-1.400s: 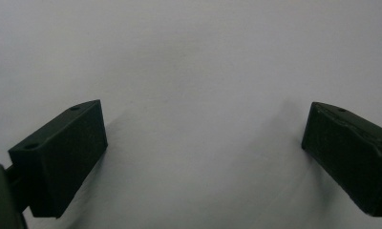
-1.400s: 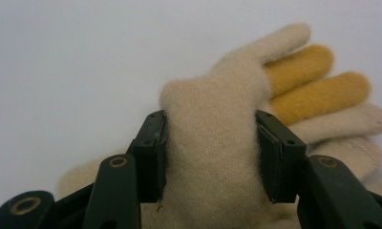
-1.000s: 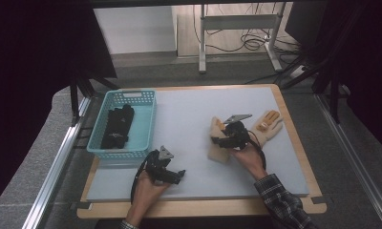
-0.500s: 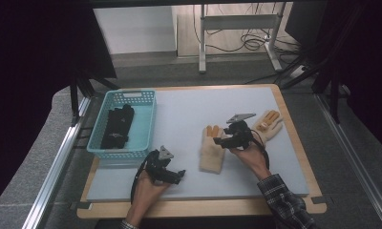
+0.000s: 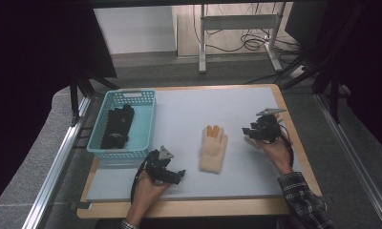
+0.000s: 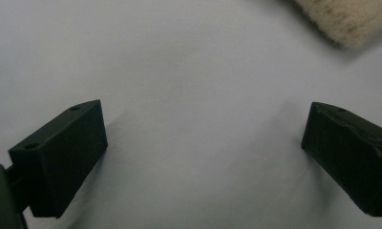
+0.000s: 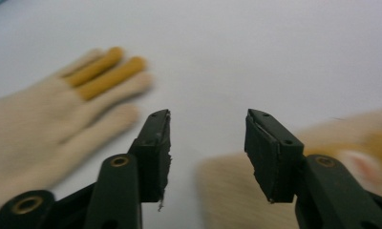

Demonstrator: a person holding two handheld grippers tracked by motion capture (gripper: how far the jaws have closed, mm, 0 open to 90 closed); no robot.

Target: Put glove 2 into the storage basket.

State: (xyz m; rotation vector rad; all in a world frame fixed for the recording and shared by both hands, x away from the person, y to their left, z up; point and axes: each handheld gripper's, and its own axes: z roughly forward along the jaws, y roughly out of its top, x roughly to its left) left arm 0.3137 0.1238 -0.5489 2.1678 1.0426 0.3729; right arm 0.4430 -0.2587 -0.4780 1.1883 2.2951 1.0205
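Status: one beige glove (image 5: 214, 149) lies flat mid-table, released. Right gripper (image 5: 254, 133), jaws half open and just closing, empty, sits over the second glove (image 7: 237, 191) at the right edge. Left gripper (image 5: 175, 174) wide, idle.

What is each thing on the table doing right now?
Glove in the middle: lying flat, nothing touching it.
Second glove: lying under the right gripper, not gripped.
Basket: upright, dark gloves inside.
Left gripper: jaws wide open, holding nothing.
Right gripper: jaws open, just been closing, holding nothing.
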